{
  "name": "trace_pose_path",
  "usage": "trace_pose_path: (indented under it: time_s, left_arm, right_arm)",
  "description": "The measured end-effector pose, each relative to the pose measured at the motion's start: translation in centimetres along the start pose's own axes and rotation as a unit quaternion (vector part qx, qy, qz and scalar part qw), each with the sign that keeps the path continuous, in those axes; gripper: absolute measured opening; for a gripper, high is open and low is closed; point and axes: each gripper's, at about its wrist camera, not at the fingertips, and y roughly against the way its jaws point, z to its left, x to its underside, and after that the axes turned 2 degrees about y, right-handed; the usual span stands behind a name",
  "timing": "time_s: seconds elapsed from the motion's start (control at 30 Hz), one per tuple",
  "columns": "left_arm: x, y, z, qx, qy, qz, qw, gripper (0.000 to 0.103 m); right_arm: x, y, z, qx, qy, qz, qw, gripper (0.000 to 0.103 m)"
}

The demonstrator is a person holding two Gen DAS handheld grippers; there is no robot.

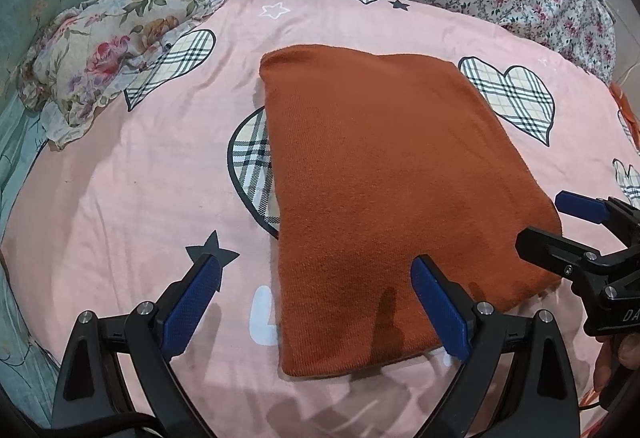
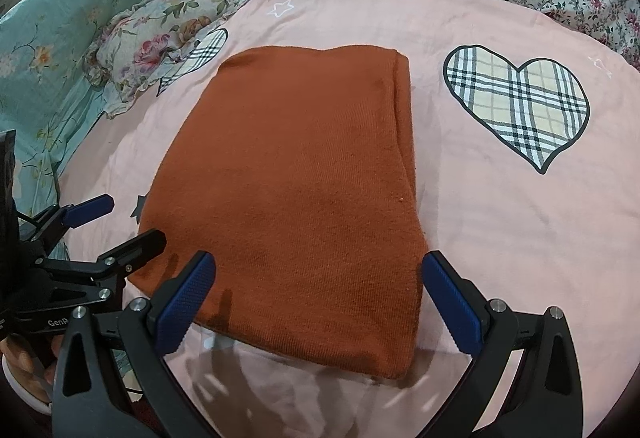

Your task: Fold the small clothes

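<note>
Both my grippers, left (image 1: 314,302) and right (image 2: 320,302), hang released over the near edge of the folded sweater (image 1: 396,174) on the sheet (image 1: 120,198).

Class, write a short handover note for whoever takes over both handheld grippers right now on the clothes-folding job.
Left gripper: open, holding nothing, poised at the near-left edge of the folded rust-orange knit garment.
Right gripper: open, holding nothing, straddling the garment's near-right edge.
The garment lies flat as a neat rectangle on the pink heart-print bedsheet; a floral pillow sits at far left.
Done: folds appear in place.
Left: perhaps one more fold or a tidy-up; check the edges.
</note>
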Motion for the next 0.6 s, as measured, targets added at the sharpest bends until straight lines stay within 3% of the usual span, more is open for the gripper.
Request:
trace_pose_path:
  time_s: [0.6]
  left_arm:
    - [-0.36, -0.48, 0.01, 0.001, -0.002, 0.002, 1.0000, 0.097]
  right_arm:
    - [-0.02, -0.21, -0.16, -0.001, 0.000, 0.001, 1.000, 0.102]
